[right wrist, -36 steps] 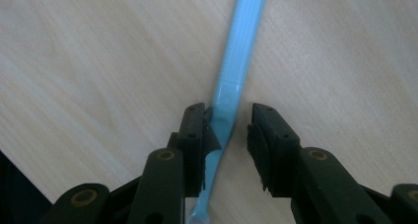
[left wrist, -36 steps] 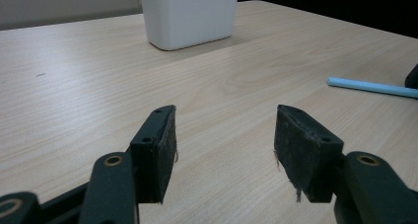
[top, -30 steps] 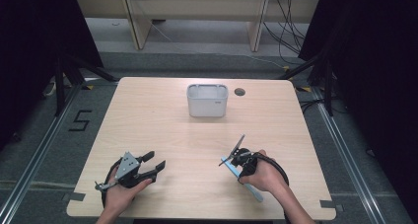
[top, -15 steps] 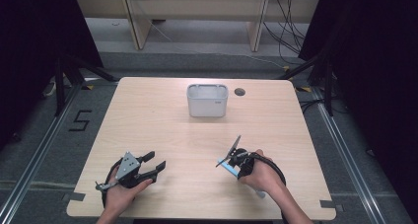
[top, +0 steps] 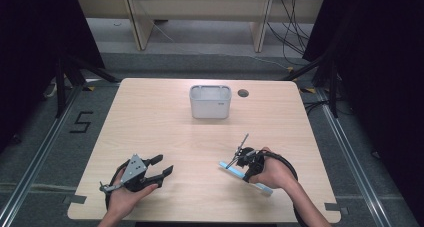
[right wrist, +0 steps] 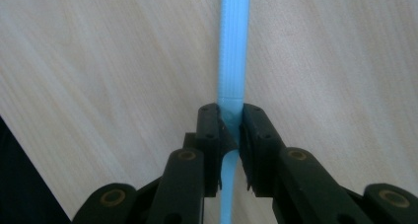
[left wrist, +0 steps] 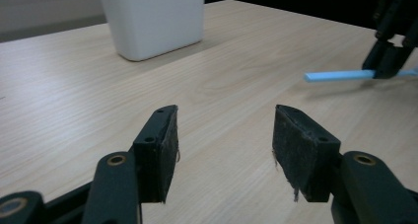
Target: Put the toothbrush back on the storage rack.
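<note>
Pale wood table (top: pixel 165 122) on a grey floor, dark curtains at both sides. Toward the far edge stands a white bin (top: pixel 210 101), with a small round hole (top: pixel 243 93) in the tabletop just beside it. Near the front right, the right gripper (top: pixel 235 161) has just been closing, and its fingers (right wrist: pixel 209 135) now clamp a long light-blue strip (right wrist: pixel 232 61) that lies along the wood. At front left, the left gripper (top: pixel 162 166) rests with fingers (left wrist: pixel 160 150) well apart, nothing between them
</note>
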Tool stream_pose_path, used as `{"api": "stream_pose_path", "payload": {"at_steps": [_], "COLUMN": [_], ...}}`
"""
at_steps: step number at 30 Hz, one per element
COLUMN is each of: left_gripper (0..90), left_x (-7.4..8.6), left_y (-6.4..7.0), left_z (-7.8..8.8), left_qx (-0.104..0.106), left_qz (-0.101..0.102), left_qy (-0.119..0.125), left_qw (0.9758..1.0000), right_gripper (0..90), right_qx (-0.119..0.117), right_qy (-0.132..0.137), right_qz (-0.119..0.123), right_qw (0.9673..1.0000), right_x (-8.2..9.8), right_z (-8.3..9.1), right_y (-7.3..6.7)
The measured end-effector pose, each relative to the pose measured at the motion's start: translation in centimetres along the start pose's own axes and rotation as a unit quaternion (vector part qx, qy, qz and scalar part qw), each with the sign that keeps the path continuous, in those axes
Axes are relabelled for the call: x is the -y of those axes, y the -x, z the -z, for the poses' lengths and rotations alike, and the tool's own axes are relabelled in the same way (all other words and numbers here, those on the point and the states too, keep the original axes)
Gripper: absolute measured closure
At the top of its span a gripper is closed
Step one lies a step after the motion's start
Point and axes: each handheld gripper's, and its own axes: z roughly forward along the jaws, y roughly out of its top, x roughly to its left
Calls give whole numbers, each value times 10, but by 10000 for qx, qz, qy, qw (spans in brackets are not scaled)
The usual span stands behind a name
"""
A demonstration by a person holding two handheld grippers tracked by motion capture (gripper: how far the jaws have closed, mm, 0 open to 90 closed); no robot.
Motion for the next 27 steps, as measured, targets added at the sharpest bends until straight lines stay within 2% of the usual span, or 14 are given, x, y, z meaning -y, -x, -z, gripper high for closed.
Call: {"api": "stream_pose_path", "payload": {"at_steps": [2, 6, 10, 11, 14, 15, 16, 19, 20, 21, 24, 25, 26, 27], "left_gripper": [430, 431, 431, 431, 434, 434, 435, 437, 437, 437, 439, 440, 441, 441], "left_x": [-2, -5, -9, -10, -12, -13, -14, -16, -17, -18, -20, -21, -22, -24], "left_y": [4, 11, 18, 20, 24, 25, 26, 30, 32, 34, 38, 40, 41, 43], "left_z": [-1, -5, -10, -10, -14, -15, -14, -19, -19, -20, -24, -26, -27, -28], "left_qx": [108, 354, 633, 682, 890, 929, 937, 1145, 1138, 1186, 1295, 1362, 1406, 1423], "left_qz": [-73, -158, -269, -326, -355, -372, -430, -506, -549, -582, -678, -688, -729, -780], "left_qy": [-96, -180, -223, -282, -248, -258, -357, -377, -454, -467, -555, -528, -582, -633], "left_qw": [9999, 9991, 9974, 9967, 9951, 9946, 9940, 9914, 9909, 9901, 9877, 9869, 9857, 9847], "right_gripper": [792, 792, 792, 792, 792, 792, 792, 792, 792, 792, 792, 792, 792, 792], "right_qx": [-34, -192, -202, -199, -173, -192, -146, -97, -117, -98, -98, -109, -82, -102], "right_qy": [-45, 7, -24, -86, -68, 12, -50, -84, -92, -142, -171, -108, -219, -183], "right_qz": [481, 1088, 1445, 1420, 1705, 1982, 1978, 2354, 2561, 2419, 2512, 2649, 2528, 2631], "right_qw": [9988, 9939, 9893, 9896, 9852, 9800, 9801, 9718, 9665, 9702, 9677, 9642, 9672, 9645], "right_x": [1, 4, 6, 6, 5, 4, 4, 2, 0, 1, -3, -4, -5, -6], "right_z": [3, 8, 11, 13, 16, 15, 16, 15, 16, 16, 17, 16, 18, 18], "right_y": [-1, -8, -8, -10, -11, -10, -12, -11, -11, -13, -13, -11, -13, -12]}}
